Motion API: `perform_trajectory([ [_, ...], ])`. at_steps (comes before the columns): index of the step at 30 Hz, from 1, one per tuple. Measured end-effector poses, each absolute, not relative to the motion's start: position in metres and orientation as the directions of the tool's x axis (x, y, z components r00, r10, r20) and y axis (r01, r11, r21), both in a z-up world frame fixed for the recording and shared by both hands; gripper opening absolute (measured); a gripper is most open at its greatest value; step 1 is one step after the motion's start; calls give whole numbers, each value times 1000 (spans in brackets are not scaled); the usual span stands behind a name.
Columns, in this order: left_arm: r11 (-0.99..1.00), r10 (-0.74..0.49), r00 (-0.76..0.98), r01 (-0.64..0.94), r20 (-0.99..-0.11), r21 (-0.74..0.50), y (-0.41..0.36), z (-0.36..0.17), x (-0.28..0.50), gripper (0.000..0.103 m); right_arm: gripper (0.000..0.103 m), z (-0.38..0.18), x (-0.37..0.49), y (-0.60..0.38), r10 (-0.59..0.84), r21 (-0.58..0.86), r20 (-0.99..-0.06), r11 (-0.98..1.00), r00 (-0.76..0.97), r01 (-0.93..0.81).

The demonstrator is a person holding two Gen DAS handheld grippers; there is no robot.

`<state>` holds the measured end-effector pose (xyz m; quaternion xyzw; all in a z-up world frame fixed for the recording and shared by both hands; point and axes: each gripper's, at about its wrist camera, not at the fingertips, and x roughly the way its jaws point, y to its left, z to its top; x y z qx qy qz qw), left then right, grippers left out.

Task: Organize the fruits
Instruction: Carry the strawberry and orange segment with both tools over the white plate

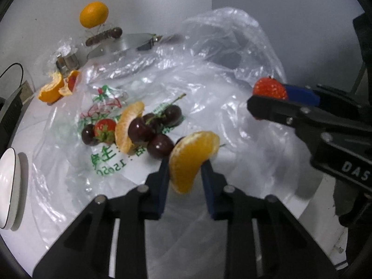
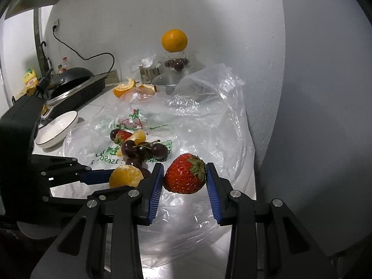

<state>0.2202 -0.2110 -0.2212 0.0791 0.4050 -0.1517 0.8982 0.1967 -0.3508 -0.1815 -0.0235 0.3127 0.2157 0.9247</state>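
Note:
My left gripper [image 1: 186, 162] is shut on a peeled orange segment [image 1: 193, 158], held just above a clear plastic bag [image 1: 232, 121]. To the right, my right gripper [image 1: 262, 102] is shut on a red strawberry [image 1: 269, 88]. In the right wrist view the same strawberry [image 2: 183, 174] sits between the blue pads [image 2: 155, 186] of the right gripper [image 2: 184, 169], and the left gripper [image 2: 111, 181] comes in from the left with the orange segment [image 2: 125, 176]. On the bag lies a pile: dark cherries [image 1: 160, 146], a second strawberry [image 1: 104, 127] and another orange segment [image 1: 127, 125].
A whole orange [image 1: 93, 14] is perched high at the back above a metal stand [image 2: 172, 79]. Orange peel [image 1: 51, 88] lies at the back left. A white bowl [image 2: 57, 129] stands left of the bag, beside a cooker with a black pan [image 2: 74, 83]. A wall is close on the right.

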Motion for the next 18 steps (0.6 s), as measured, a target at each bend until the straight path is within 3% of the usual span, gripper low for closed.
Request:
perform_trajectory([
  [18,961,-227,743,275,-630,-22,-140,-165,182,28,38,-145,171,-294,410,45,-539,886,735,-461],
])
